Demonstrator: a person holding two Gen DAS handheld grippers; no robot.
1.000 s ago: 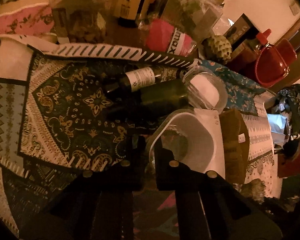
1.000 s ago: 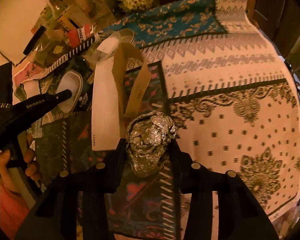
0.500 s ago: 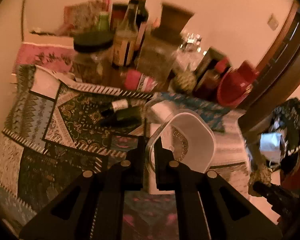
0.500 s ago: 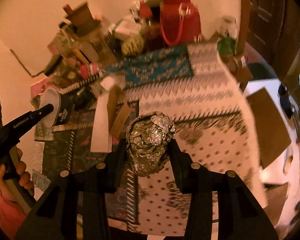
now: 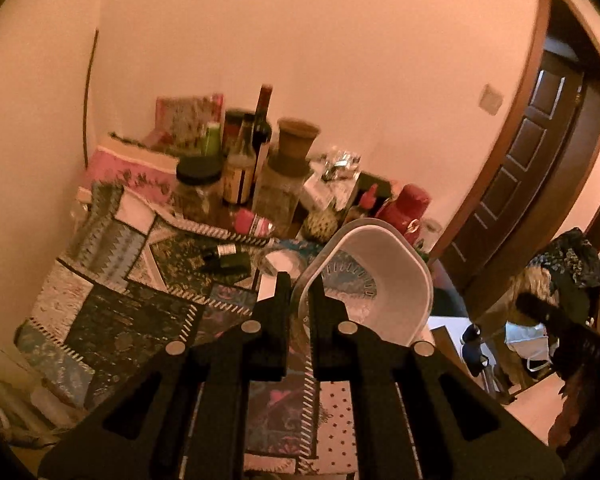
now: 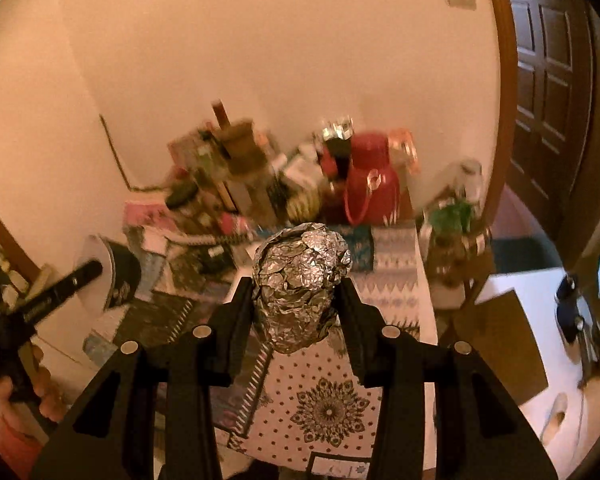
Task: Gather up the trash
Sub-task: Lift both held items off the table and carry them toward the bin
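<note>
Both grippers have risen well above the table [image 5: 112, 320]. The left gripper [image 5: 299, 292] pinches the rim of a white tub [image 5: 392, 280]; the right gripper [image 6: 298, 292] clamps a foil ball [image 6: 300, 288] between its jaws, bottles [image 5: 256, 148] beyond.

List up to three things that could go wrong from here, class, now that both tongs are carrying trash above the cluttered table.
1. The left tongs pinch only the thin rim of the clear plastic container; it may well slip or swing out.
2. The crumpled foil ball bulges above the right tongs; squeezed foil could deform and drop.
3. Upright bottles and jars crowd the table's far edge; a dropped item or a low swing might topple them.
</note>
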